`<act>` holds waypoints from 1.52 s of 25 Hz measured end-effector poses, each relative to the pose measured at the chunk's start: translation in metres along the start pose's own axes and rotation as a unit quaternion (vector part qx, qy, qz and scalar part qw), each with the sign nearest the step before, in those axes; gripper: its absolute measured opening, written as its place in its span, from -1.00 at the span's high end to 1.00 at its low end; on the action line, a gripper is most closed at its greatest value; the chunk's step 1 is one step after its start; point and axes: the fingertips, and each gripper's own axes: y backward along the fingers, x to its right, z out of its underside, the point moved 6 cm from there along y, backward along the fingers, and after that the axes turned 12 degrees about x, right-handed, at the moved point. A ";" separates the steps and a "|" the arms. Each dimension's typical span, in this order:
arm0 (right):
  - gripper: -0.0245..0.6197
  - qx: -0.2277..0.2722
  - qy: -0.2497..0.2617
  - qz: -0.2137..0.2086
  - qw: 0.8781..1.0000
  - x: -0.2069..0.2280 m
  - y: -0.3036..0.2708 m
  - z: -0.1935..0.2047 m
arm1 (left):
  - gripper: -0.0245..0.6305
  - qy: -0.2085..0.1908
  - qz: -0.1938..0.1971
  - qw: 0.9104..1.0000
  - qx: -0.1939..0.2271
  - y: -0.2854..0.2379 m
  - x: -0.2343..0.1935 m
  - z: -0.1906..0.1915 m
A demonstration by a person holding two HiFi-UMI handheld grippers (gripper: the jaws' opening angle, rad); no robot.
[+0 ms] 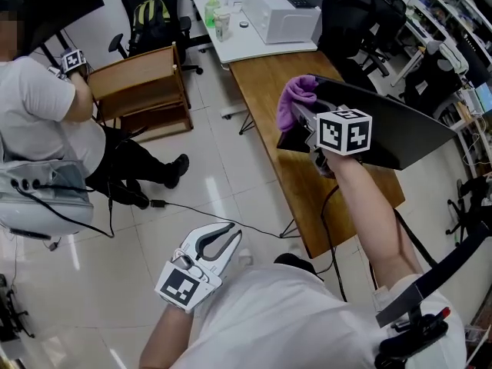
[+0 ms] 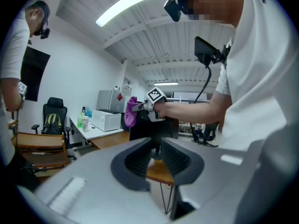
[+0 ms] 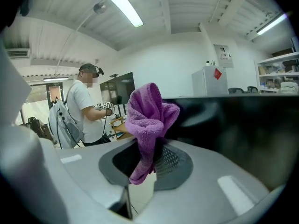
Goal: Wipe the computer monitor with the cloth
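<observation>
The black monitor point(image 1: 400, 129) stands on a wooden desk point(image 1: 269, 75), with its dark screen point(image 3: 233, 129) filling the right of the right gripper view. My right gripper point(image 1: 298, 115) point(image 3: 152, 146) is shut on a purple cloth point(image 1: 294, 96) point(image 3: 147, 120), which it holds up at the monitor's left end. The cloth bunches above the jaws and a tail hangs below them. My left gripper point(image 1: 231, 235) point(image 2: 156, 148) hangs low over the tiled floor, well left of the desk, shut and holding nothing. In the left gripper view the cloth point(image 2: 131, 111) shows far off.
Another person point(image 1: 46, 121) stands at the left beside a wooden shelf unit point(image 1: 142, 83). A white table point(image 1: 246, 41) behind the desk carries a printer point(image 1: 278, 10) and bottles. Black office chairs point(image 1: 365, 29) crowd the far right. A cable point(image 1: 207, 212) runs across the floor.
</observation>
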 end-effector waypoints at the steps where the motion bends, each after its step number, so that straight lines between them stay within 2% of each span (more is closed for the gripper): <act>1: 0.73 0.002 0.002 -0.001 1.000 0.000 0.000 -0.006 | 0.67 0.000 0.000 1.000 0.003 0.000 -0.001 -0.001; 9: 0.73 0.010 0.006 -0.006 1.000 -0.004 0.001 -0.035 | 0.67 0.002 0.003 1.000 0.016 0.003 -0.008 -0.002; 16: 0.73 0.023 -0.001 -0.041 0.999 -0.010 -0.001 -0.045 | 0.67 0.023 -0.002 0.999 0.027 -0.005 -0.015 0.005; 23: 0.73 0.049 -0.028 -0.038 0.998 0.000 0.082 -0.012 | 0.67 0.018 0.088 0.996 -0.005 -0.047 0.000 0.013; 27: 0.73 0.078 -0.034 0.012 0.996 0.021 0.174 0.016 | 0.67 0.001 0.142 0.990 -0.001 -0.083 0.031 0.005; 30: 0.73 0.078 -0.034 0.063 0.994 0.033 0.252 0.046 | 0.67 -0.006 0.169 0.986 0.001 -0.105 0.062 0.003; 35: 0.73 0.080 -0.047 0.134 0.987 0.046 0.372 0.085 | 0.67 -0.019 0.180 0.983 0.005 -0.137 0.105 -0.009; 38: 0.73 0.084 -0.036 0.173 0.981 0.046 0.442 0.099 | 0.67 -0.034 0.187 0.982 0.003 -0.147 0.140 -0.014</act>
